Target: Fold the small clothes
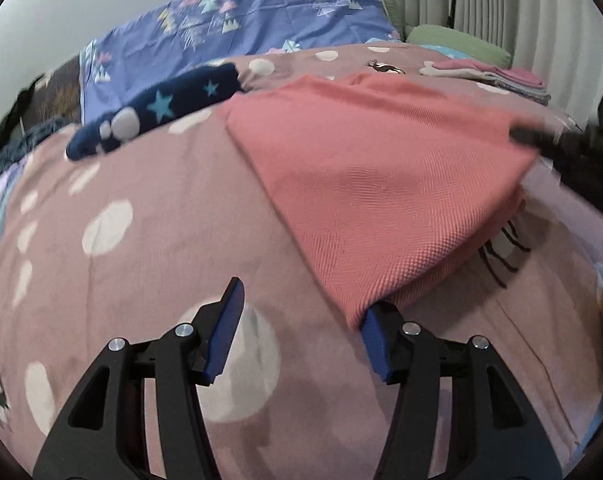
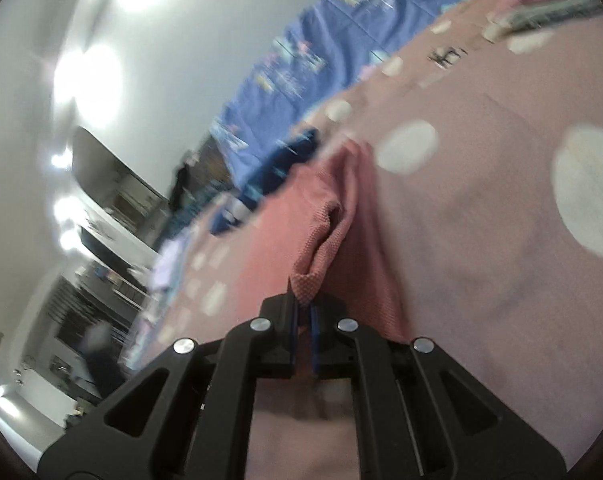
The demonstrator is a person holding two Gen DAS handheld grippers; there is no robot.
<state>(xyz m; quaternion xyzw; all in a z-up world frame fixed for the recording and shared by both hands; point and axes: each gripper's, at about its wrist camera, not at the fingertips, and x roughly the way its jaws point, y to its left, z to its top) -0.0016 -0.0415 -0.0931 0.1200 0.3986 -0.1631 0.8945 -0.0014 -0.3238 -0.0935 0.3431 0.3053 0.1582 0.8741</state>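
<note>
A coral-pink knit garment (image 1: 365, 168) lies on the mauve dotted bedspread (image 1: 149, 216). Its near corner drapes over the right finger of my left gripper (image 1: 301, 300), which is open and empty. My right gripper (image 2: 304, 304) is shut on an edge of the same pink garment (image 2: 313, 248) and holds it lifted off the bed. The right gripper also shows in the left wrist view (image 1: 541, 138), blurred, at the garment's far right corner.
A navy garment with stars (image 1: 157, 108) lies at the back left. A stack of folded clothes (image 1: 497, 76) sits at the back right beside a green pillow (image 1: 457, 42). A blue patterned sheet (image 1: 237, 24) covers the far side. Curtains hang behind.
</note>
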